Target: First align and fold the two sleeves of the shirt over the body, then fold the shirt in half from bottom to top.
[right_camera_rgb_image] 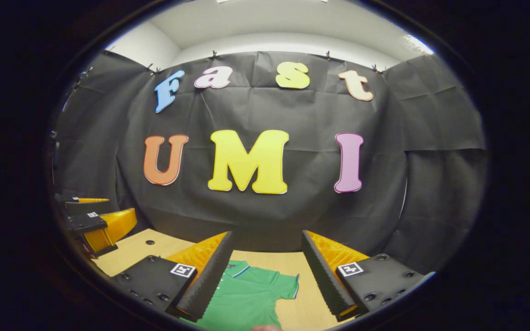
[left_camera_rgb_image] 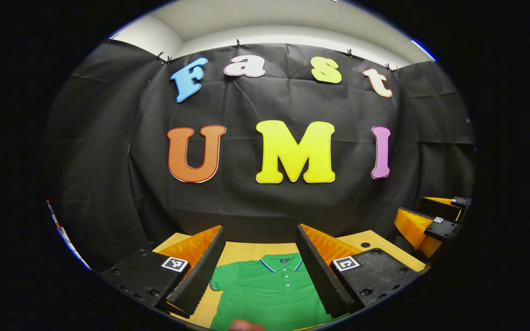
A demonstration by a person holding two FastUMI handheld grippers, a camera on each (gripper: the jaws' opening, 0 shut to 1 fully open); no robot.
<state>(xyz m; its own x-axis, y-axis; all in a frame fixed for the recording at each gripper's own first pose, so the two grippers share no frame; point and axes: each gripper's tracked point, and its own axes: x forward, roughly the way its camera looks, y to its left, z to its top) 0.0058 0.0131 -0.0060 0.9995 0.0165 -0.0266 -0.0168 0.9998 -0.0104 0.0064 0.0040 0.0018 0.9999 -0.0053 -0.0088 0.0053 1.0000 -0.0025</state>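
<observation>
Nearest the lens of the left gripper view, the left hand-held gripper [left_camera_rgb_image: 260,264] shows its two fingers spread wide apart, holding nothing, raised above the surface [left_camera_rgb_image: 246,252]. Between those fingers lies the green shirt [left_camera_rgb_image: 269,289], flat on the pale wooden surface, its collar pointing toward the back wall and its buttoned placket running down the middle. One short sleeve [left_camera_rgb_image: 216,280] extends toward the left finger in this view. A small sliver of a person's hand [left_camera_rgb_image: 245,325] appears at the bottom edge, over the shirt. Farther off at the right edge of this view, the right hand-held gripper [left_camera_rgb_image: 433,225] hangs above the surface's corner, seen from the side.

Low in the right gripper view, the right hand-held gripper [right_camera_rgb_image: 265,269] likewise has its fingers spread wide with nothing between them, clear of the cloth. The shirt [right_camera_rgb_image: 242,299] lies below and between them, with its other short sleeve [right_camera_rgb_image: 285,285] spread out flat toward the right finger and bare surface [right_camera_rgb_image: 302,303] beside it. A sliver of a fingertip [right_camera_rgb_image: 265,328] shows at the bottom edge. At the left edge of this view, the left hand-held gripper [right_camera_rgb_image: 97,220] hangs over the surface, side-on. Behind everything stands the booth's black cloth wall [right_camera_rgb_image: 430,184], with a white ceiling [right_camera_rgb_image: 274,23] above it.
</observation>
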